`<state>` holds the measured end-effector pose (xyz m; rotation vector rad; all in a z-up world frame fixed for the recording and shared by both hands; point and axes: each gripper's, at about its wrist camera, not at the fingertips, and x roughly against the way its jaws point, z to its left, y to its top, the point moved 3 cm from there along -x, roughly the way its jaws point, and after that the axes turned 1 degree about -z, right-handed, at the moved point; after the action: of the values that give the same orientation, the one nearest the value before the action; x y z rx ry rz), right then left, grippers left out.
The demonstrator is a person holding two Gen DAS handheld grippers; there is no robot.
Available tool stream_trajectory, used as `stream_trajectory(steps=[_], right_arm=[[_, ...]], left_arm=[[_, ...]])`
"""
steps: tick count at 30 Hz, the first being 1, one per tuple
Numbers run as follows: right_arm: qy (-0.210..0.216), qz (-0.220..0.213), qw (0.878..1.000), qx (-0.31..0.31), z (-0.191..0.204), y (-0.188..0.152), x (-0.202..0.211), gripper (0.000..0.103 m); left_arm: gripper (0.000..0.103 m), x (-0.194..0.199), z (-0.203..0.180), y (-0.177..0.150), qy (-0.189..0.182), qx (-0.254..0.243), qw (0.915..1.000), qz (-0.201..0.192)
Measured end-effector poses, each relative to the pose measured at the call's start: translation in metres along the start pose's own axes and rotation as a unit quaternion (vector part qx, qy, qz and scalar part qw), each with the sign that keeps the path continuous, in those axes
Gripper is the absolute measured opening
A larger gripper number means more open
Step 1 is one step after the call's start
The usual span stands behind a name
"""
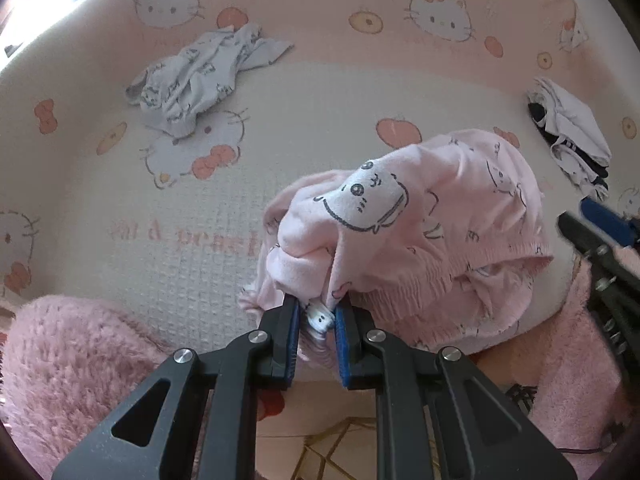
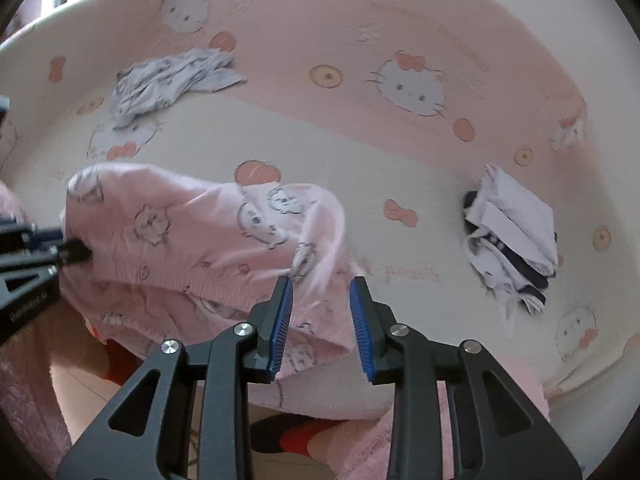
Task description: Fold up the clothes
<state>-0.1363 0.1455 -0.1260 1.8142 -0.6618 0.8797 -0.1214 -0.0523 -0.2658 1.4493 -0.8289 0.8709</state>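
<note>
A cat-print sheet (image 1: 320,92) covers the bed; a tiled floor (image 1: 320,448) shows at six o'clock.

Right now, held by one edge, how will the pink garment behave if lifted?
Likely floppy: the pink garment bunches and drapes from the left gripper. Probably light, thin knit. The right gripper is open, so that side may sag.

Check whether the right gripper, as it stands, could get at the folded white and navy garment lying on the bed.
Probably yes. The right gripper is open and holds nothing, and bare cat-print bedsheet lies between it and the folded white and navy garment; the pink cat-print garment sits to its other side.
</note>
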Motion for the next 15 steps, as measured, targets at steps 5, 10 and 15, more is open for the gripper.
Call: stream_trajectory(steps=[5,10,15], right_arm=[[-0.011,0.026,1.0,-0.012,-0.004,-0.001,-0.024,0.041],[-0.024,0.052,0.998,-0.024,-0.009,-0.003,-0.049,0.056],[-0.01,0.086,0.996,-0.031,-0.016,-0.014,-0.078,0.061]], left_arm=[[0.017,-0.001,0.001,-0.001,-0.005,0.007,0.9998,0.015],[0.017,-0.001,0.002,-0.001,-0.008,0.01,0.9997,0.019],[0.019,0.0,0.004,0.001,-0.006,0.017,0.9997,0.015]])
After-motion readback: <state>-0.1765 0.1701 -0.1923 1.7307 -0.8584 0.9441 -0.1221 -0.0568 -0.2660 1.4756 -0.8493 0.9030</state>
